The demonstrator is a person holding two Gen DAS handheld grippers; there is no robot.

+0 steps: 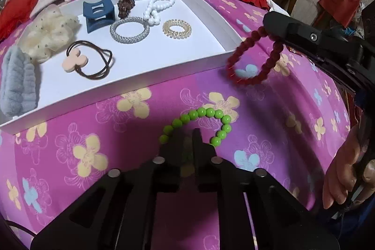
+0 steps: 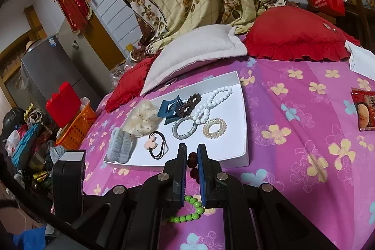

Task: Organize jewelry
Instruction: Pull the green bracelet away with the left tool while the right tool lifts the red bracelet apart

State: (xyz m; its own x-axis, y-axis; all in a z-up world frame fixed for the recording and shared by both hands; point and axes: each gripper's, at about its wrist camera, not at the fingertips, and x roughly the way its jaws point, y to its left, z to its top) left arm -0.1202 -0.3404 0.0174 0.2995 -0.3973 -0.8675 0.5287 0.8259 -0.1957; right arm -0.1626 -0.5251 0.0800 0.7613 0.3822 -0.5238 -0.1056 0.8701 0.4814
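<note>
Moving beads into the tray (image 2: 234, 163), by the look of it. Pinched the red bracelet (image 1: 273, 57) tight in the right gripper (image 2: 192, 147), with dark red beads squeezed between the pads. Hung down in a loose loop under the tips, up off the sheet (image 1: 93, 156), just outside the near corner of the tray. Looked like many small round dark red beads on a string, a bit blurry at the low end. Seemed light and floppy, so likely to swing.

Pointed the left gripper (image 1: 187, 135) down at the green bracelet (image 1: 206, 112), which lay flat on the sheet right at its tips. Showed only a thin gap between the jaws, with part of the bead ring hidden behind them. Could not tell whether pinched or only touched.

Next, probably needed to carry the red loop forward and a little to the left of the right gripper, up over the white rim. Needed a bare spot as well, maybe the near right part of the tray, on this side of the coil ring (image 1: 177, 37) and the silver ring (image 1: 129, 40). Then needed to let go low down, so as not to bounce out. Left the green one for after that.
</note>
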